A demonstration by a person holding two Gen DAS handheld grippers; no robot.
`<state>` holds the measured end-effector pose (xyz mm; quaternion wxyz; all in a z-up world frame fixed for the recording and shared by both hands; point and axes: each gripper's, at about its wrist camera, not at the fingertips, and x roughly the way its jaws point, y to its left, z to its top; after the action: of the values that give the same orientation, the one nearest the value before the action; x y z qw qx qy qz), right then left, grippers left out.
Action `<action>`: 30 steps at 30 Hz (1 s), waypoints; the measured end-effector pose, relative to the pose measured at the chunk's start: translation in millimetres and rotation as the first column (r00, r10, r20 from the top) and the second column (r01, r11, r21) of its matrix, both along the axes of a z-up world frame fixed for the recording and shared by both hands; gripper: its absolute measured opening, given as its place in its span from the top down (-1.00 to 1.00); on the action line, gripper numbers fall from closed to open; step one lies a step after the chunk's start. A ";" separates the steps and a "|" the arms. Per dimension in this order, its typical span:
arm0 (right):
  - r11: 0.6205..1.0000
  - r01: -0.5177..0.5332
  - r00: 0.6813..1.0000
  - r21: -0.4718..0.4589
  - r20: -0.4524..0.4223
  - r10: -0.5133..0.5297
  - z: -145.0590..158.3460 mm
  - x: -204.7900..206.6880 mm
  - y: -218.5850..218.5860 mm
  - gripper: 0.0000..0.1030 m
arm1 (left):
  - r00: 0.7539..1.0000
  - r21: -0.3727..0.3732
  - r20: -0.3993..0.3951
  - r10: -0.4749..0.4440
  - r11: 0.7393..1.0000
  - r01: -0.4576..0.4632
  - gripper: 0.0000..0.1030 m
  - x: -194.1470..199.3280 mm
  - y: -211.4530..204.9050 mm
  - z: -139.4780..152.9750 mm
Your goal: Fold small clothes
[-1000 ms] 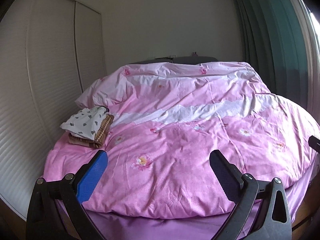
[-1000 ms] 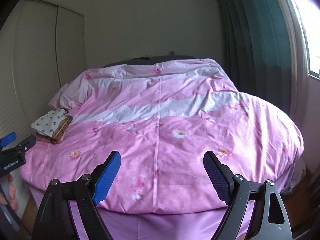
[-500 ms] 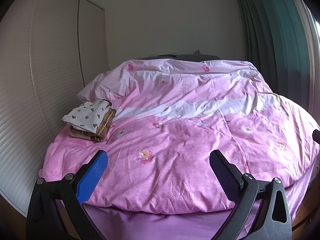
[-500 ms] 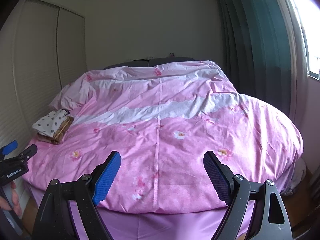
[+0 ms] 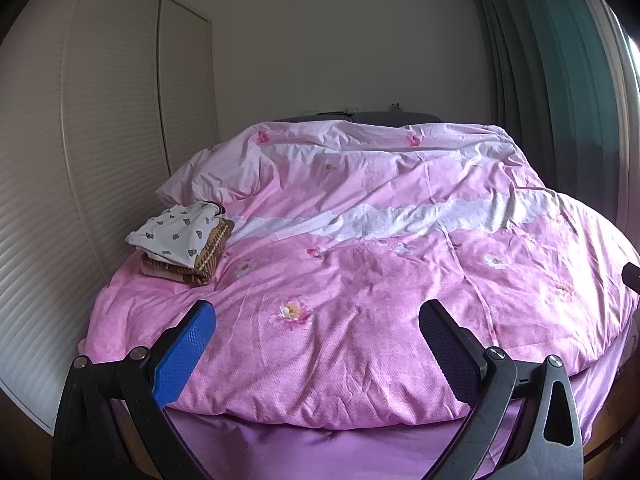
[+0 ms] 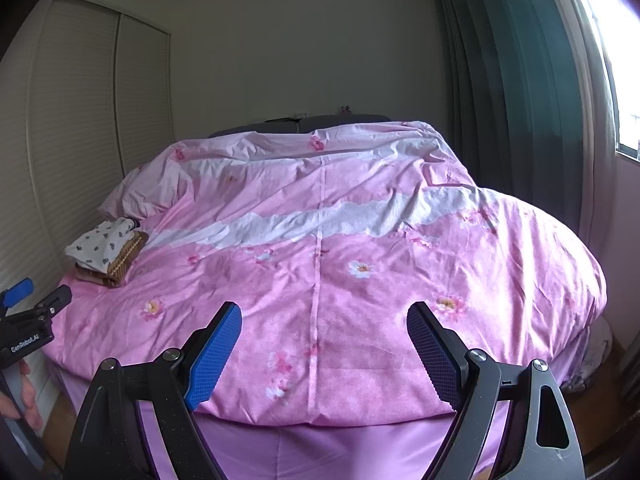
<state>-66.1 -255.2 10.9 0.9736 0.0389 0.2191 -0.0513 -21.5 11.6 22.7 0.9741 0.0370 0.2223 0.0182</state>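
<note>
Left gripper point(image 5: 316, 316): spread wide, nothing between the pads, aimed slightly downward over the near edge of the bed.
Right gripper point(image 6: 324, 320): likewise released and empty, pointed at the middle of the pink duvet point(image 6: 340, 280).
Clothes: small stack point(image 5: 180, 246) ahead and to the left of the left gripper, well beyond its fingertips; white patterned garment point(image 5: 172, 232) on top, brown striped piece point(image 5: 208, 256) beneath. From the right gripper, same stack point(image 6: 108, 252) far off to the left.
Stack condition: looks already folded, edges roughly squared; no loose garment visible anywhere on the duvet.
Bed point(image 5: 320, 440): purple sheet showing below the duvet hem, just under both grippers.
Surroundings: louvred wardrobe doors point(image 5: 100, 160) to the left of the stack, green curtain point(image 6: 520, 100) to the right of the right gripper.
Person: fingers point(image 6: 24, 396) wrapped on the left tool's handle, seen at the left edge of the right-wrist view.
Step in hand, judged: either the pause after finishing, or waiting for the next piece; cannot tell which.
Doing it well: if another garment comes, lay it flat on the open duvet straight ahead, not atop the stack.
Grip advice: pinch a single layer at opposite corners, one gripper each, to keep the fold line straight.
Risk: soft, puffy duvet gives under pressure; easy to pinch duvet fabric along with thin cloth.
Stack handling: light and floppy; lift from beneath both layers or top piece may slide off.
</note>
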 end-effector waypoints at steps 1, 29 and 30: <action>1.000 -0.001 1.000 0.002 -0.001 0.001 0.2 0.2 0.1 -0.66 | 1.000 -0.002 -0.002 -0.002 1.000 0.002 -1.00 0.0 0.0 -0.1; 1.000 -0.003 1.000 0.006 -0.009 0.003 -4.5 0.0 0.4 -0.66 | 1.000 -0.005 -0.006 0.001 1.000 -0.001 -1.00 -1.0 -1.4 -2.7; 1.000 -0.003 1.000 0.006 -0.008 0.003 -4.5 -0.2 0.5 -0.66 | 1.000 -0.005 -0.005 0.000 1.000 0.000 -1.00 -0.3 -2.2 -3.6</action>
<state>-66.4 -254.6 6.4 0.9726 0.0412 0.2233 -0.0496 -21.8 9.4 19.1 0.9737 0.0344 0.2247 0.0178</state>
